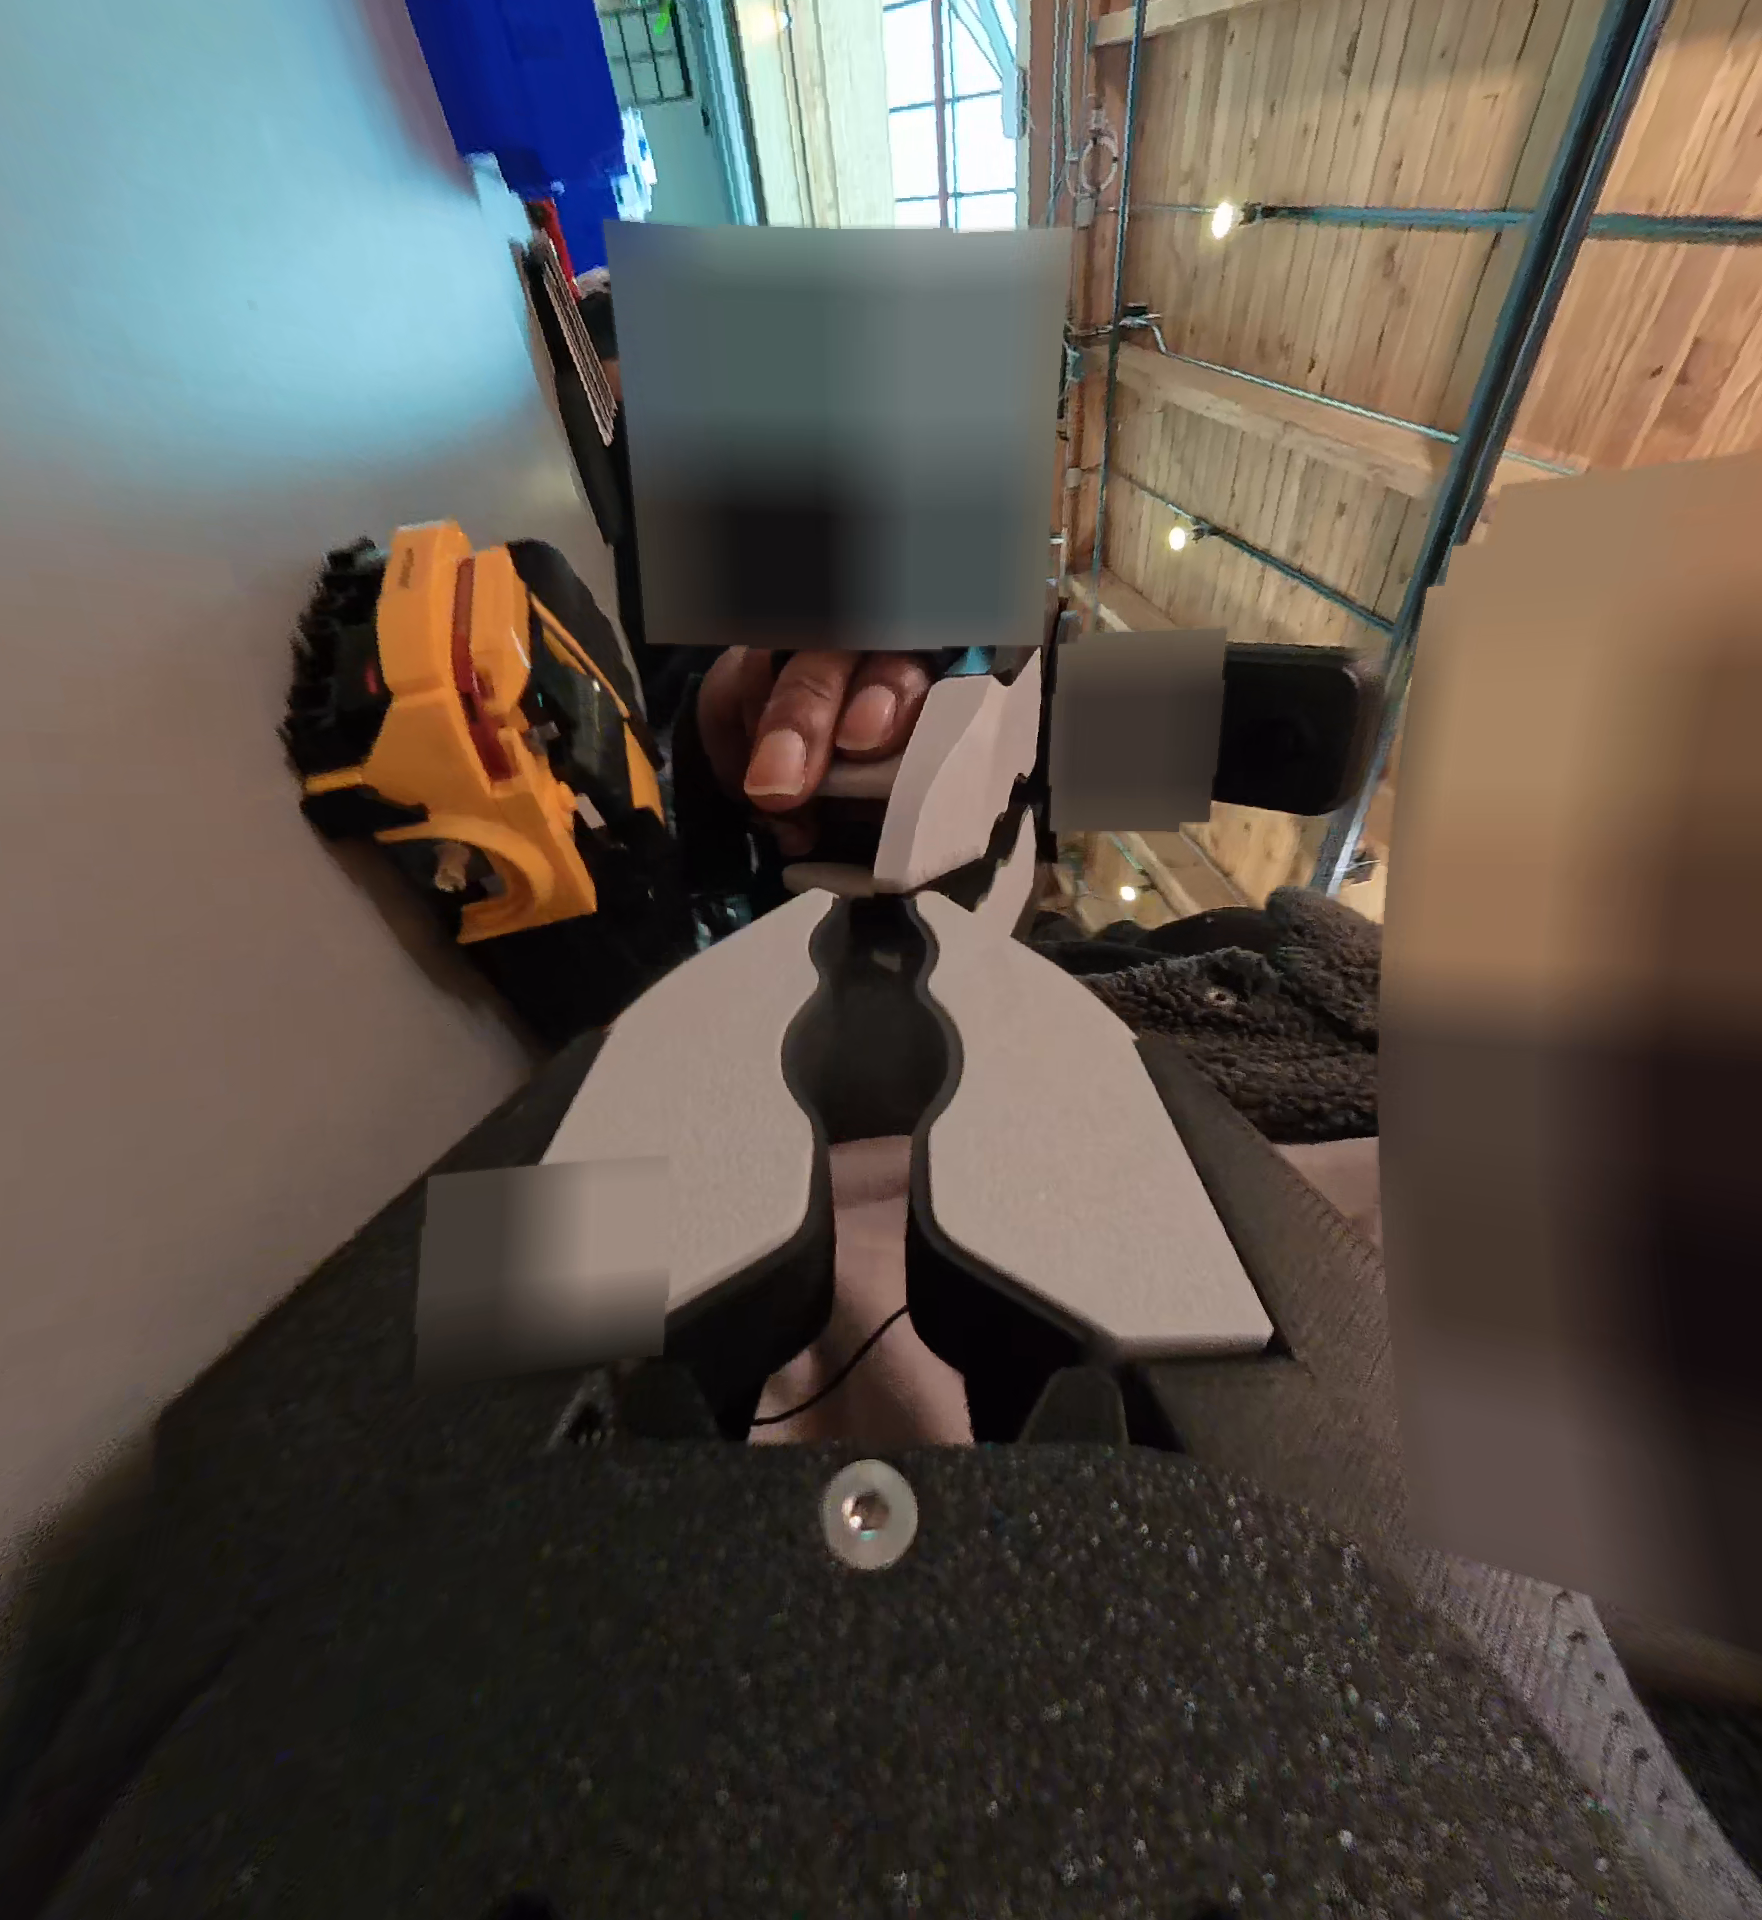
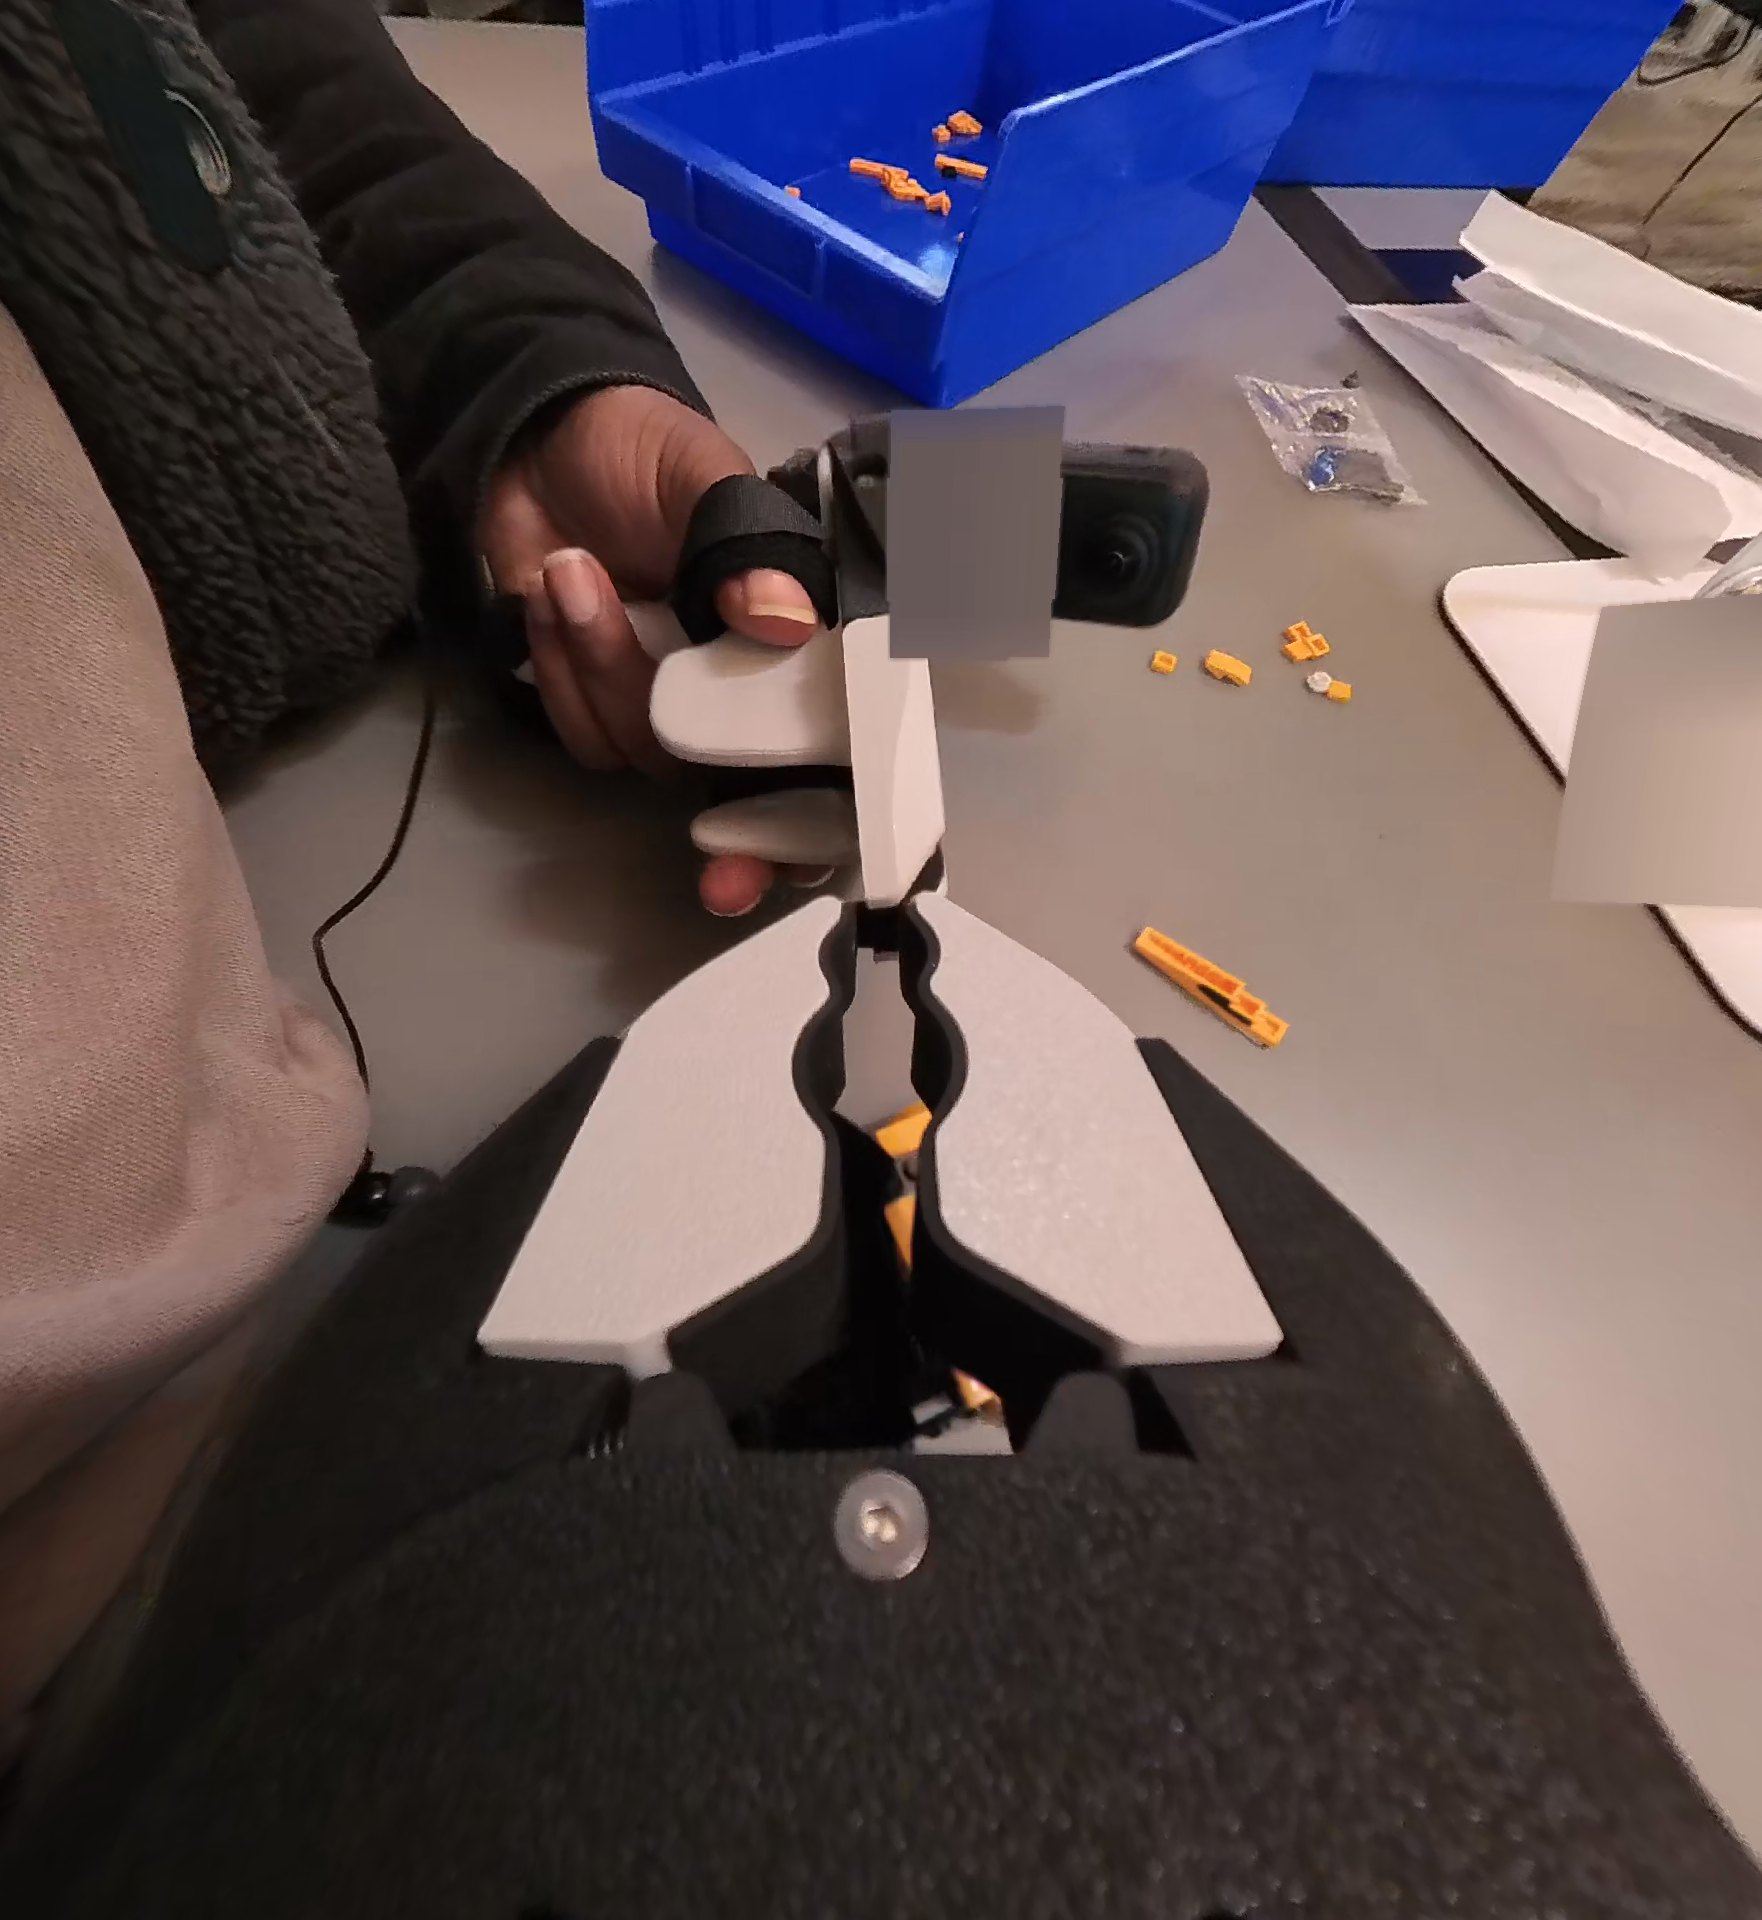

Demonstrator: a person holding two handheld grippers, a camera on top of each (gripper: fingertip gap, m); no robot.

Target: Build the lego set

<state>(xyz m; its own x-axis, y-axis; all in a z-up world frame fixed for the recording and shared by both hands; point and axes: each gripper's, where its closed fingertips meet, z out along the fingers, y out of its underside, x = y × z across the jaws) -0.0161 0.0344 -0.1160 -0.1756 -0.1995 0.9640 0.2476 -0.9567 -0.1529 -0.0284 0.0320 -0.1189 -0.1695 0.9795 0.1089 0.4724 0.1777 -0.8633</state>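
Observation:
My left gripper (image 1: 875,914) and my right gripper (image 2: 879,920) meet tip to tip above the grey table (image 2: 1272,1195). A small black piece (image 2: 878,932) sits between the right pads, and it also shows between the left pads in the left wrist view (image 1: 875,928). Both grippers look shut on it. The right gripper (image 1: 918,883) shows ahead in the left wrist view, and the left gripper (image 2: 903,883) comes in from above in the right wrist view, held by a hand (image 2: 607,540). A yellow and black brick-built vehicle (image 1: 472,727) lies on the table close by, and shows under the right fingers (image 2: 903,1132).
A blue bin (image 2: 960,260) holding orange pieces stands at the back. Loose yellow pieces (image 2: 1230,665) and a long yellow piece (image 2: 1209,985) lie to the right. A small plastic bag (image 2: 1324,436), white papers (image 2: 1635,353) and a white flat base (image 2: 1521,644) are farther right. A black cable (image 2: 378,883) runs along the left. My left and right fingertips are right by each other.

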